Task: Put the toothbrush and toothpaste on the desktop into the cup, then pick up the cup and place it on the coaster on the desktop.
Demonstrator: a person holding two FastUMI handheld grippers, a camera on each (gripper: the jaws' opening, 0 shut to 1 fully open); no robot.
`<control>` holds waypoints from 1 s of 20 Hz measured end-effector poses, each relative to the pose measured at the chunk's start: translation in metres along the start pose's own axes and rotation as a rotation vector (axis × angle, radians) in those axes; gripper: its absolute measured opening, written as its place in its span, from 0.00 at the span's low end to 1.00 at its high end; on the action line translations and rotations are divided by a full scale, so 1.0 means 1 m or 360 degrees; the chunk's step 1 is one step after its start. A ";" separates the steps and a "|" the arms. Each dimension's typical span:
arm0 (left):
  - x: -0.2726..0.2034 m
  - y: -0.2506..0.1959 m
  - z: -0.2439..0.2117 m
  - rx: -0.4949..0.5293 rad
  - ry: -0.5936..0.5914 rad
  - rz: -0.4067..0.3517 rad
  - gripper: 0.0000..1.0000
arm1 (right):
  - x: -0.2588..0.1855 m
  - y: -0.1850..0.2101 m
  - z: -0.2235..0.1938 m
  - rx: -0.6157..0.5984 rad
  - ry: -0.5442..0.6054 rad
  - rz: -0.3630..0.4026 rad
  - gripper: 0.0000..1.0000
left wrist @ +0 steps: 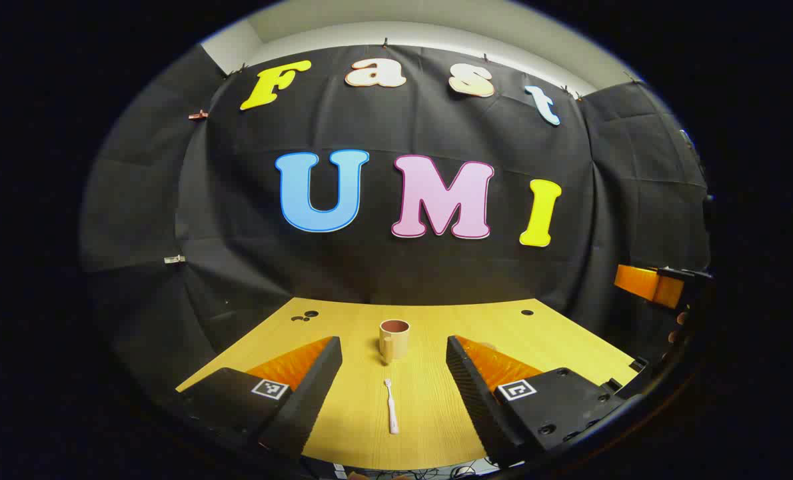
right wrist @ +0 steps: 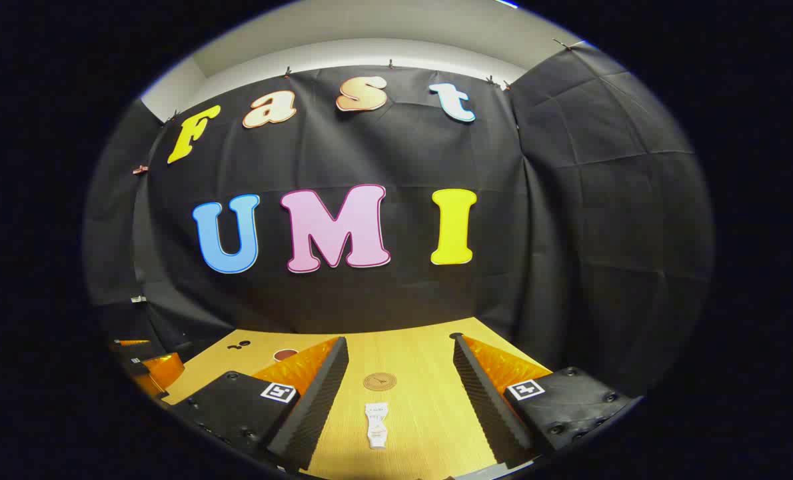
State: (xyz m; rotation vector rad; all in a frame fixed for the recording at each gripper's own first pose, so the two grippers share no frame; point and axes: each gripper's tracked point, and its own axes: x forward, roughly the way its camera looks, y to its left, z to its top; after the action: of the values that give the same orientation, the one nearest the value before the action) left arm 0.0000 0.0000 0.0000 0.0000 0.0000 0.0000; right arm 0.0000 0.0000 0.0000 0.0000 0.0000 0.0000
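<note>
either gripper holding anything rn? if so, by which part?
Nothing held. Left gripper is open over the toothbrush; right gripper is open over the toothpaste.

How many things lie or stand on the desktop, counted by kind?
cup: 1
toothbrush: 1
toothpaste: 1
coaster: 1
Total: 4

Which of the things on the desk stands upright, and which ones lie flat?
The cup alone stands upright, mouth up. The toothbrush lies flat in front of it; the toothpaste and the round coaster also lie flat.
</note>
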 end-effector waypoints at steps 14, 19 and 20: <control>0.010 -0.007 0.004 -0.0004 -0.0010 -0.0041 0.98 | 0.029 0.004 -0.018 -0.0138 0.0067 0.0024 0.97; 0.014 -0.013 0.000 0.0035 -0.0003 -0.0045 0.98 | 0.038 0.006 -0.026 -0.0147 0.0115 0.0049 0.97; 0.015 -0.014 0.000 0.0038 0.0002 -0.0048 0.98 | 0.039 0.006 -0.028 -0.0147 0.0127 0.0053 0.97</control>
State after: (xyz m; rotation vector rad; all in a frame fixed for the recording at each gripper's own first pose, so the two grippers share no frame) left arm 0.0151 -0.0143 0.0001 0.0238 0.0013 -0.0301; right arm 0.0394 0.0060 -0.0278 -0.0925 0.0796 0.0331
